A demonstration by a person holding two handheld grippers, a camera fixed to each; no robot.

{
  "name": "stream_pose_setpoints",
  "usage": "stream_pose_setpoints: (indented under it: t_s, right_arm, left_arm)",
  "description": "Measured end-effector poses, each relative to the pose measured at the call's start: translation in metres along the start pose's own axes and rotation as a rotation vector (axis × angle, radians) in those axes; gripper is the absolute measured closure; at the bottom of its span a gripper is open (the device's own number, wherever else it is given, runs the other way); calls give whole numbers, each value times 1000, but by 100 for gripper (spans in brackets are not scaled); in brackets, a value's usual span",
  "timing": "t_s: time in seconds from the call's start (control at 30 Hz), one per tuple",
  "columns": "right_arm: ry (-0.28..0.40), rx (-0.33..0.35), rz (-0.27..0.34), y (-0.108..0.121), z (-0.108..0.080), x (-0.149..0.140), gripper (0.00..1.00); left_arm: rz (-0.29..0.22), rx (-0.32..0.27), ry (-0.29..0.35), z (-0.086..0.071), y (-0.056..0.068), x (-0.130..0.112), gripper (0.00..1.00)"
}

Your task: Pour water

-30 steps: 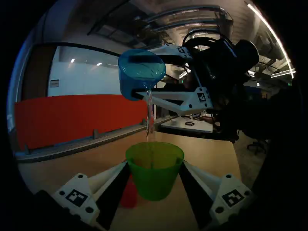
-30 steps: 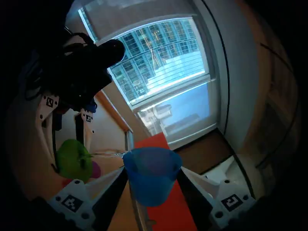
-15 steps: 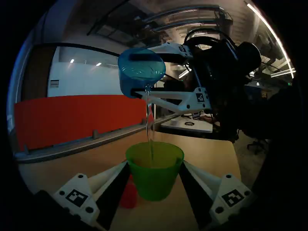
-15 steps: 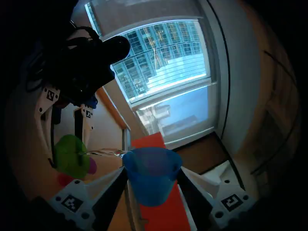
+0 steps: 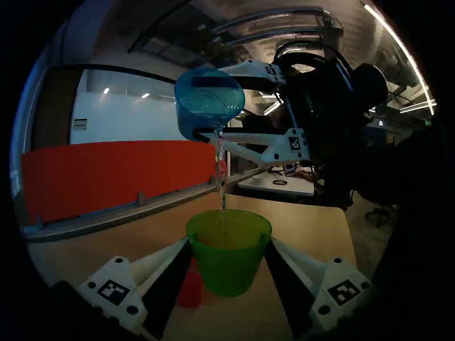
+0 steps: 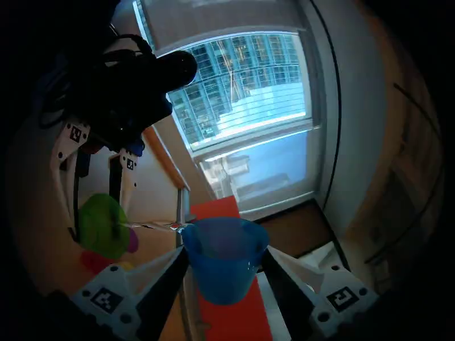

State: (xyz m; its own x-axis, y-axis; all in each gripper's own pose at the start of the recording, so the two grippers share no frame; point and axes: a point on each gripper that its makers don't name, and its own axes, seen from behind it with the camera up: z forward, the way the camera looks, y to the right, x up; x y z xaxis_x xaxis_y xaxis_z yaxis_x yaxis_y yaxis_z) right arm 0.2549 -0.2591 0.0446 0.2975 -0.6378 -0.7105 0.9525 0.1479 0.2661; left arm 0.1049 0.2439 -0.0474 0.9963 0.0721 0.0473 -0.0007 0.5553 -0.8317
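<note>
Now my left gripper (image 5: 227, 253) clamps the green cup (image 5: 228, 264), smooth tapered plastic, upright over the wooden counter (image 5: 307, 221). Above the green cup, the water stream (image 5: 219, 165) looks thinner and beaded, so I judge the pour nearly done. Higher above it, my right gripper (image 6: 224, 264) squeezes the translucent blue cup (image 5: 207, 99), tipped slightly steeper.

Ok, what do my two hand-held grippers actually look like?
The left hand-held gripper and right hand-held gripper match: white wedge-shaped fingers lined with black pads, a square black-and-white marker tag on each, and a bulky black body trailing looped black cables.
</note>
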Motion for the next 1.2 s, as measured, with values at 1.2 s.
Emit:
stream_pose_setpoints:
  t_s: [1.2]
  right_arm:
    - [-5,-5,-133,8,4,9,12]
  left_arm:
    - [4,4,-1,1,-1,0,16]
